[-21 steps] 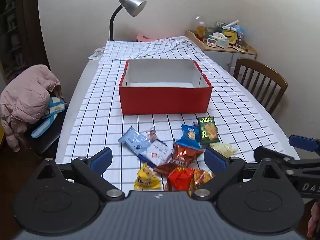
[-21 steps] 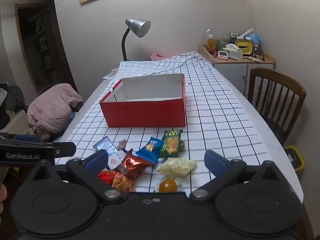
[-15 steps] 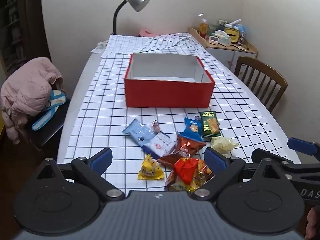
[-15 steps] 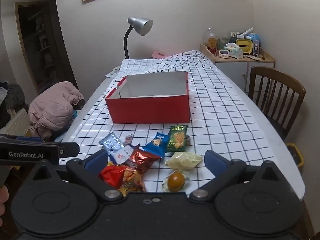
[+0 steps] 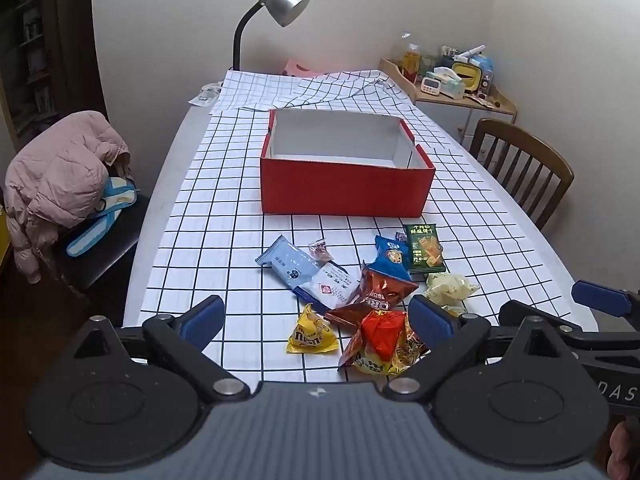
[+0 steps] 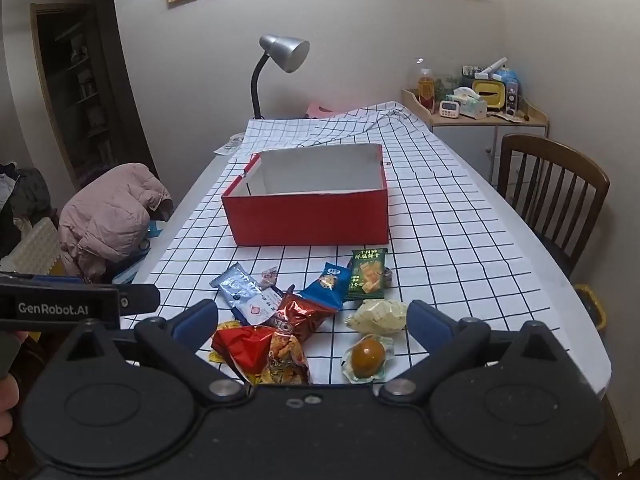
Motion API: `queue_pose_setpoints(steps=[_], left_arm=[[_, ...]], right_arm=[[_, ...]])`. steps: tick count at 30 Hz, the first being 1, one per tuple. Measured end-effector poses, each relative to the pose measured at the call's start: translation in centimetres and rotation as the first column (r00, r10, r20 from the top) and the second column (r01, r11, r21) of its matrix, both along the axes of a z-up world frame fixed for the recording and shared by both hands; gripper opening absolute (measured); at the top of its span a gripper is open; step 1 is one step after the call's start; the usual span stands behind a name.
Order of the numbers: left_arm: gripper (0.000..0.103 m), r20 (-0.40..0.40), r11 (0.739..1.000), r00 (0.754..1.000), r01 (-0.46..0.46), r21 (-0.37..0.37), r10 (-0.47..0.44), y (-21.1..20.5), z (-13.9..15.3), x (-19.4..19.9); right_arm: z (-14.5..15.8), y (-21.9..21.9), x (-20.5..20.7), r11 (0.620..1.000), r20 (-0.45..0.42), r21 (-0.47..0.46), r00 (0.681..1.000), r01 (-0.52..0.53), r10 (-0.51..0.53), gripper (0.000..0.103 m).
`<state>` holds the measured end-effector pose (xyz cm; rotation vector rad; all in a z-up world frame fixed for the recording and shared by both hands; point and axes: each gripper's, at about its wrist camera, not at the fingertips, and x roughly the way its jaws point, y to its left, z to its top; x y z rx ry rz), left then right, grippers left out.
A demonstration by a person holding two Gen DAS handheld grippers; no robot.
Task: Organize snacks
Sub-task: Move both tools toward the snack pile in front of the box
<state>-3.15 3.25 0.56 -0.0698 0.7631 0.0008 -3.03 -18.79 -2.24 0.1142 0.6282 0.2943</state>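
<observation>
Ten snack packets (image 5: 362, 286) lie clustered on the checked tablecloth (image 5: 224, 216), just in front of one open red box (image 5: 346, 168) (white inside). Left gripper (image 5: 316, 320) and right gripper (image 6: 312, 322): two in all, both above the table's near edge, fingers spread apart, holding nothing.

So the open box (image 5: 346, 168) sits mid-bench (image 5: 168, 184) on the grid cloth (image 5: 224, 208), with the snack pile in front of it on the near side. M&M's pack (image 5: 311, 332) lies nearest on the left, cracker pack (image 5: 424, 249) at the right just before the box, egg pouch (image 6: 367, 354) at the near right. Desk lamp (image 5: 276, 8) stands behind the box, wooden chair (image 5: 520, 164) right of the bench, and a jacket (image 5: 60, 184) lies on the chair to the left.
</observation>
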Motion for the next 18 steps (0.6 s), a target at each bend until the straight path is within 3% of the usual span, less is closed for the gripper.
queue_pose_setpoints(steps=[18], left_arm=[[0.099, 0.014, 1.000, 1.000, 0.021, 0.007, -0.021, -0.27, 0.28, 0.02]], right_arm=[[0.27, 0.23, -0.36, 1.000, 0.007, -0.008, 1.000, -0.017, 0.017, 0.102]])
